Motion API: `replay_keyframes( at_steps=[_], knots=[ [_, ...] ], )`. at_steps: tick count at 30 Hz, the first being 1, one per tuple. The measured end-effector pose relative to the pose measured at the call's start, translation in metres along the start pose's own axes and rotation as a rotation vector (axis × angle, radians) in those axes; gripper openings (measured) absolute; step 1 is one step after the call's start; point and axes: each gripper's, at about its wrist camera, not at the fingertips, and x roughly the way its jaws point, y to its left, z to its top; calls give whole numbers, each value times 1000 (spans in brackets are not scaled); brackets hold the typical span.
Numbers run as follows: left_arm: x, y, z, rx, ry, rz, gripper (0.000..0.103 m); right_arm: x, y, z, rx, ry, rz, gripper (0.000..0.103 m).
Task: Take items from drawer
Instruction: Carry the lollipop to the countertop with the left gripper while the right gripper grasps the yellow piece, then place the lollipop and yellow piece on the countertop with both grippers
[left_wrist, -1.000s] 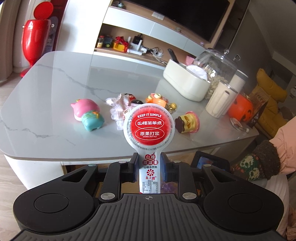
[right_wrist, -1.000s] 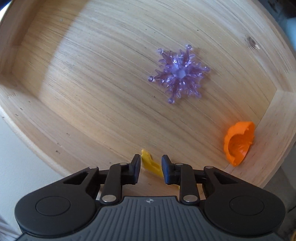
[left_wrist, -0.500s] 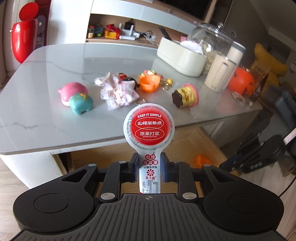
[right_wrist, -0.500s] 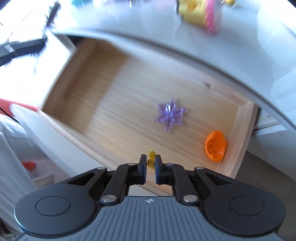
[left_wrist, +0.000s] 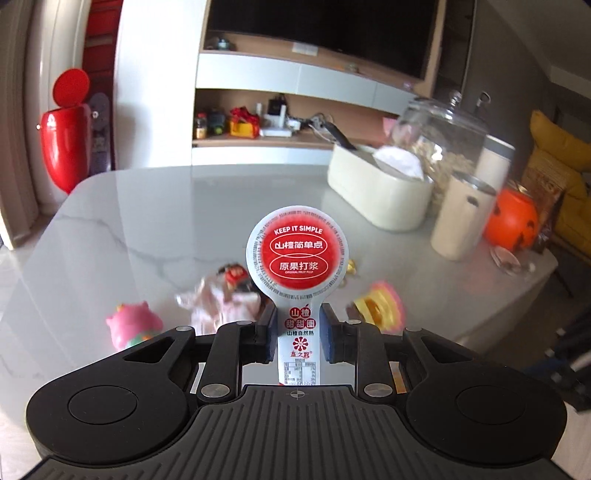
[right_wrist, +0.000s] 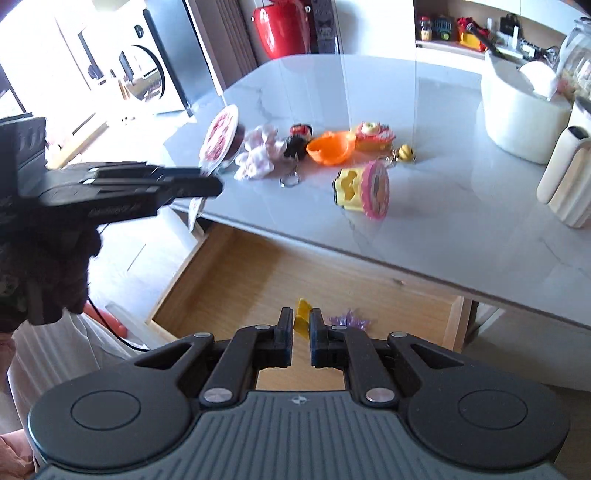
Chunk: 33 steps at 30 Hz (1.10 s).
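Observation:
My left gripper is shut on the stem of a round red-and-white snack pack, held upright above the marble table. In the right wrist view the left gripper hangs over the table's near left corner with the snack pack edge-on. My right gripper is shut on a small yellow piece above the open wooden drawer. A purple snowflake lies in the drawer, just right of the fingertips.
On the table lie a pink pig toy, a cloth doll, an orange half shell and a yellow-pink toy. A cream box, a white jug, a glass jar and an orange pumpkin stand at the right.
The right gripper has shut on the yellow piece and lifted it up out of the drawer. The left gripper has carried the snack pack up and forward over the table.

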Motion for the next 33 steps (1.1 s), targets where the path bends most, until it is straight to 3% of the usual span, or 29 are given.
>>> replay_keyframes(
  at_steps=[3,5,8,10,12,18,23,26,33],
  knots=[
    [44,18,6,-65,15,48,28,-5,-3,3,12,-38,-12,8],
    [58,29,2,-109,7,70,34,-8,-7,7,30,-45,-27,8],
    [39,52,-6,-229,-123,70,34,-10,-13,13,49,-44,-57,8],
    [24,65,-2,-300,-140,59,34,-9,-18,19,65,-42,-73,8],
    [9,69,-1,-310,-149,50,34,-13,-24,28,80,-51,-87,8],
    [-20,59,-39,-255,-49,-77,34,-16,-36,73,83,-129,-146,8],
    [-13,35,-81,-60,110,-106,34,4,-40,127,73,-189,-199,10],
    [-7,23,-91,31,175,-112,34,22,-43,144,102,-200,-204,39],
    [9,-8,-101,210,270,-156,34,21,-48,114,84,-155,-201,51]
  ],
)
